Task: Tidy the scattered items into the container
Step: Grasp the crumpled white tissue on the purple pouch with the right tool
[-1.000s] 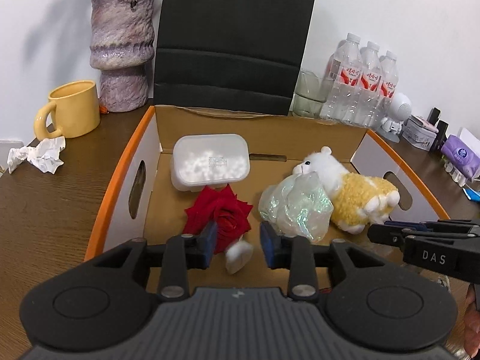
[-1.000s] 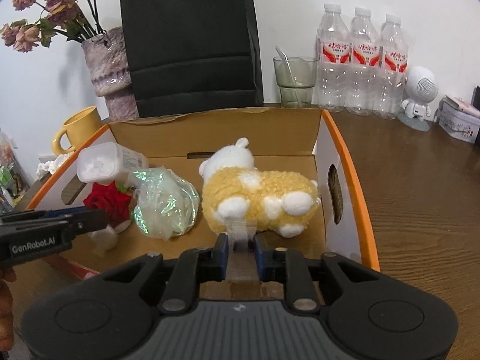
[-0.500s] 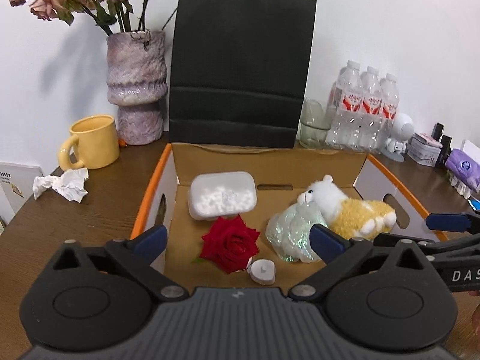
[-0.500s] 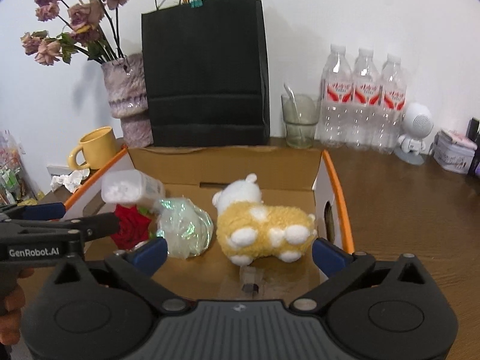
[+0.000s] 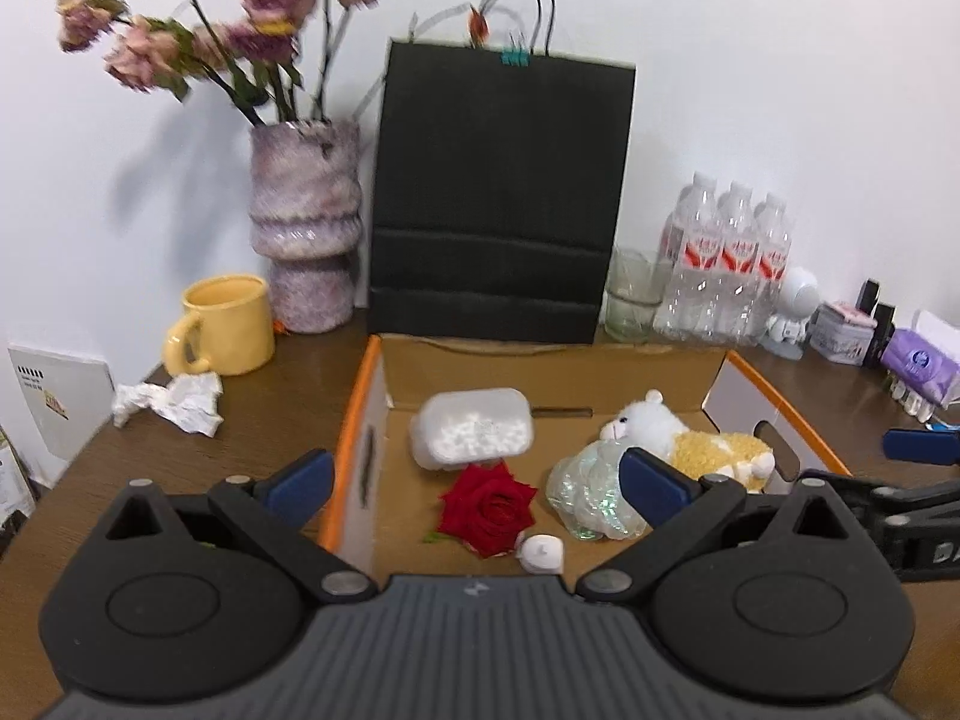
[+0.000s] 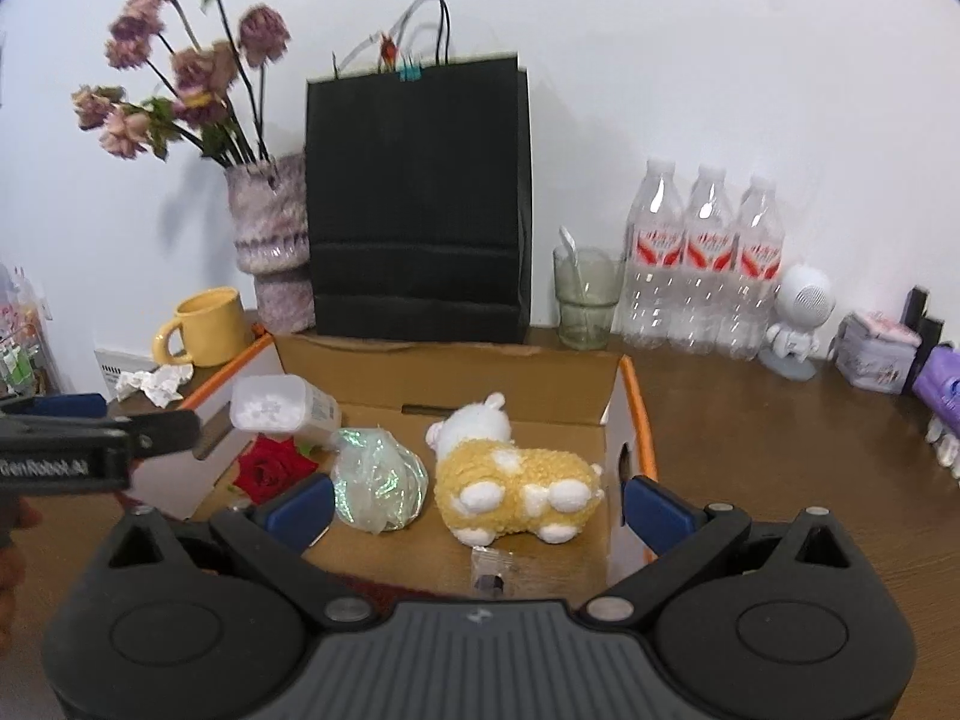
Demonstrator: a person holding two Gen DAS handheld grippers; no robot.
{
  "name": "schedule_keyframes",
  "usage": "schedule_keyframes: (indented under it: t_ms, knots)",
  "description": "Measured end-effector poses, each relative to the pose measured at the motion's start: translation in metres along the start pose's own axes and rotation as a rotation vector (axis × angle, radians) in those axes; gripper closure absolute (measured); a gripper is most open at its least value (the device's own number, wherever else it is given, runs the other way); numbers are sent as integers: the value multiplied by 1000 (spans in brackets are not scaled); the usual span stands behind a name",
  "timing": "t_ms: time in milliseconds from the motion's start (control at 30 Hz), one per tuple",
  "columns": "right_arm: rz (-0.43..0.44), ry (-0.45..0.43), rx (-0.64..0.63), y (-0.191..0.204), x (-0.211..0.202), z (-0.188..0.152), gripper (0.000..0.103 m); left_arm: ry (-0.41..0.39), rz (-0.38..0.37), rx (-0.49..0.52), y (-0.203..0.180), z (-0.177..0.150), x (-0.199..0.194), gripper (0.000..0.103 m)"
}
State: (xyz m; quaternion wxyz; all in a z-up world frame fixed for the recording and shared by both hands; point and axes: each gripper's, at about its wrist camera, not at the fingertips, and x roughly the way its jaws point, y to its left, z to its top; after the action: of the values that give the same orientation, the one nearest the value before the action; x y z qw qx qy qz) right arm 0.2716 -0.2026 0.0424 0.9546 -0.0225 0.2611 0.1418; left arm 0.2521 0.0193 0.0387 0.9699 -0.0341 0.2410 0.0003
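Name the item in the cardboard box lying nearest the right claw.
The small clear plastic packet, flat on the box floor just ahead of the right claw, nearer than the yellow plush sheep.

Red rose [image 5: 487, 509]. Yellow and white toy sheep [image 6: 516, 476]. Shiny see-through bag [image 6: 379, 480]. Brown box [image 6: 636, 414] with orange edges. Yellow mug [image 5: 225, 325]. Black paper bag [image 5: 498, 198]. Brown counter [image 6: 780, 468]. Blue claw pads [image 5: 298, 482].

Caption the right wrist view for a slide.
Open right gripper above the cardboard box holding a plush sheep, red rose and iridescent bag.
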Motion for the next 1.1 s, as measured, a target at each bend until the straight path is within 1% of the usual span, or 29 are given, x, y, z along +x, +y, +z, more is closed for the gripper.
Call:
schedule_keyframes:
  t_ms: [133,267,367,467,633,733,833,933,1100]
  knots:
    - [-2,-47,-2,-4,-30,-15,0,-27,28,37,16,-9,-27,0]
    - [9,-42,13,-1,-46,-37,0,-27,42,54,31,-26,-50,0]
    - [22,-17,27,6,-51,-58,0,5,44,63,38,-44,-59,0]
    - [32,17,32,15,-49,-76,0,54,44,80,40,-64,-62,0]
    - [12,45,42,28,-43,-97,0,143,18,79,41,-94,-58,0]
    - [14,52,46,34,-37,-101,1,187,17,83,36,-107,-51,0]
    - [12,38,48,40,-34,-100,2,214,14,81,31,-115,-46,0]
    - [2,30,46,44,-31,-98,6,238,6,69,28,-119,-40,0]
    - [-3,34,60,43,-25,-96,11,233,22,80,24,-121,-36,5]
